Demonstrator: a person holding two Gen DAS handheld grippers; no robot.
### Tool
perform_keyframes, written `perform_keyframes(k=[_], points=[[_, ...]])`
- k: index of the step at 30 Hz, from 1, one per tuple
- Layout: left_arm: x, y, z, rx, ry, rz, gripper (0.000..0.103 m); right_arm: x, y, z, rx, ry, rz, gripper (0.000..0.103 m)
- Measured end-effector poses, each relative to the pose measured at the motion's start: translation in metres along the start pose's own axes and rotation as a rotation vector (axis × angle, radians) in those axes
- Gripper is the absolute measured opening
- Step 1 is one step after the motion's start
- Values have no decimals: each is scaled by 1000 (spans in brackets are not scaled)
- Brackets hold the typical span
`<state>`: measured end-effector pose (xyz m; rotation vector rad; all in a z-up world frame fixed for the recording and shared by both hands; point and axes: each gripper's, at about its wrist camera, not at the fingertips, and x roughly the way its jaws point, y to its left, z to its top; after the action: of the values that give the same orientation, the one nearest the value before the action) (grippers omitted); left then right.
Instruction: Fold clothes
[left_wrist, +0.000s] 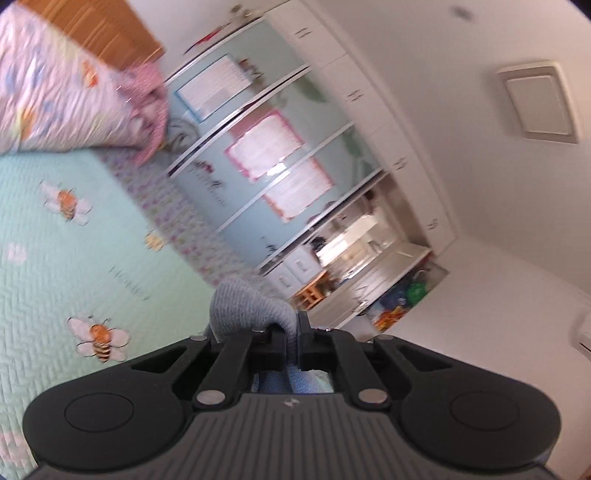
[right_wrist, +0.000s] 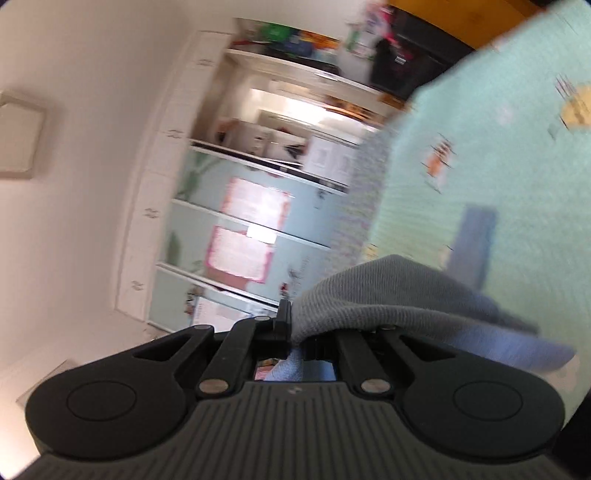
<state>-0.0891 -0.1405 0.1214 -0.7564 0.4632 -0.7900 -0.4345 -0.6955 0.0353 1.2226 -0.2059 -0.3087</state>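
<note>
Both grippers carry 1 grey knit garment (right_wrist: 388, 295) clear above the bed (left_wrist: 74, 266). Left gripper (left_wrist: 293, 338) has its jaws closed on a bunched edge; right gripper (right_wrist: 295, 334) likewise. The cloth trails right of the right jaws, so neither hand is nearer.

Faint stitched word "HONEY" on the mint green quilt (left_wrist: 74, 258), between two embroidered bees, in the left wrist view. Pink-bordered printed sheets (left_wrist: 264, 144) and a blue-bordered sheet (left_wrist: 212, 86) on the far wardrobe doors, lettering too blurred to read. Dark script decal (left_wrist: 212, 188) low on one door, illegible. Nothing readable in the right wrist view.
</note>
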Motion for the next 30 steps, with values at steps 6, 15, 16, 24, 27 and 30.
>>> perform_keyframes(k=[6, 15, 16, 24, 27, 30], points=[[-15, -36, 18, 14, 23, 21, 3, -19, 54, 28, -17, 26, 74, 5], [44, 22, 38, -59, 32, 197, 3, 96, 61, 28, 21, 207, -87, 5], [63, 35, 43, -63, 42, 234, 3, 117, 56, 23, 32, 222, -119, 5], [324, 177, 106, -122, 358, 674, 7, 382, -14, -7, 133, 440, -405, 39], [364, 203, 107, -47, 366, 659, 7, 422, -47, -17, 177, 503, -480, 50], [360, 209, 101, 38, 354, 616, 8, 434, -78, -24, 159, 557, -432, 54]])
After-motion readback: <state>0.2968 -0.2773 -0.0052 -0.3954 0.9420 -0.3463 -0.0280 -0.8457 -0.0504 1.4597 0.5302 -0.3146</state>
